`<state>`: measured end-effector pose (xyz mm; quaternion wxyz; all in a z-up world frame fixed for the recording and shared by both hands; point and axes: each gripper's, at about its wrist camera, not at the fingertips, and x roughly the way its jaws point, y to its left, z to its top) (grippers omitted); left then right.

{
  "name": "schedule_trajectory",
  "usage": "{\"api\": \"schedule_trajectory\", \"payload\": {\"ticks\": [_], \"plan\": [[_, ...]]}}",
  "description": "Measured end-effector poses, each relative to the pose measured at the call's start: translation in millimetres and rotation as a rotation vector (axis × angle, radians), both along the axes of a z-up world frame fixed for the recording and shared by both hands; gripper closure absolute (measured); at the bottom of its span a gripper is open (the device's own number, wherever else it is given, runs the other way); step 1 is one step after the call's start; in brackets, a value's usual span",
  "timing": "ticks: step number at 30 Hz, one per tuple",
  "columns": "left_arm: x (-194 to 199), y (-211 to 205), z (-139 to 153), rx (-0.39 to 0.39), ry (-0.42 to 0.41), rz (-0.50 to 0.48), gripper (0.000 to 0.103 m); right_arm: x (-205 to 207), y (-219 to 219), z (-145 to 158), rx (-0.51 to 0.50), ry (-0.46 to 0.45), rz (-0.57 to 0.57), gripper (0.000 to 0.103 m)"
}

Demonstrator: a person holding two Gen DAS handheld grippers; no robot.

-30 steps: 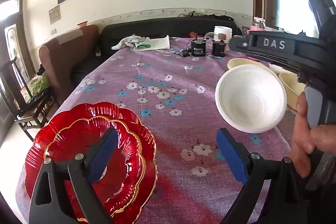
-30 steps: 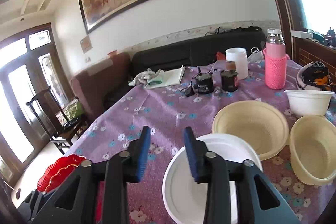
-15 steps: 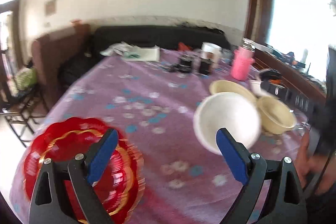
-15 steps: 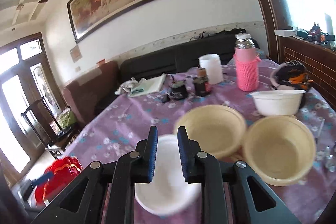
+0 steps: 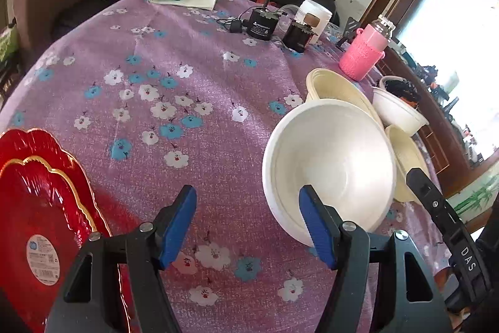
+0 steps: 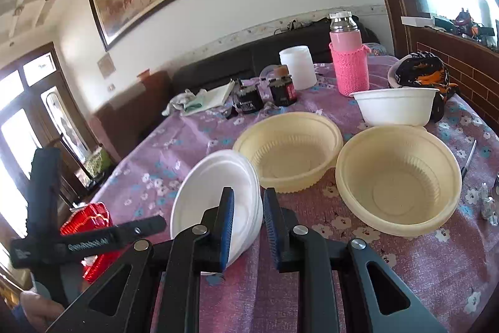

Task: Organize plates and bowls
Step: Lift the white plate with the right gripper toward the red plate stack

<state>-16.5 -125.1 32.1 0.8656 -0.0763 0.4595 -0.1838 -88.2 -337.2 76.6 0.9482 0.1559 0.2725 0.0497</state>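
My right gripper is shut on the near rim of a white bowl, one finger inside and one outside, holding it tilted over the purple flowered tablecloth. In the left wrist view the same white bowl sits just right of my left gripper. Its jaws are closing with only cloth between them, and the right finger overlaps the bowl's near rim. Two stacked red gold-edged plates lie at the lower left. Two cream bowls and a second white bowl stand beyond.
A pink-sleeved flask, a white jar, two black devices and folded cloth with paper occupy the far end. A black-orange object and a screwdriver lie at the right. A dark sofa runs behind.
The right gripper narrowed onto the white bowl's rim and carried it towards the cream bowls. The left view swung right and tilted down, and its jaws came closer together.
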Motion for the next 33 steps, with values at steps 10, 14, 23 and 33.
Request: {"api": "schedule_trajectory", "payload": {"ticks": [10,14,23,33], "plan": [[6.7,-24.4,6.0,0.099,-0.054,-0.066,0.035,7.3,-1.7,-16.7,-0.001,0.051,-0.009,0.082],[9.7,-26.9,-3.0,0.113,-0.040,-0.063,0.035,8.1,-0.9,-19.2,0.005,0.059,0.000,0.082],[7.6,-25.8,-9.0,0.021,-0.015,-0.106,0.087,8.8,2.7,-22.0,0.015,0.050,0.026,0.094],[-40.2,4.4,14.3,0.059,0.010,-0.170,0.086,-5.5,4.8,-13.7,0.138,0.167,0.130,0.094]]}}
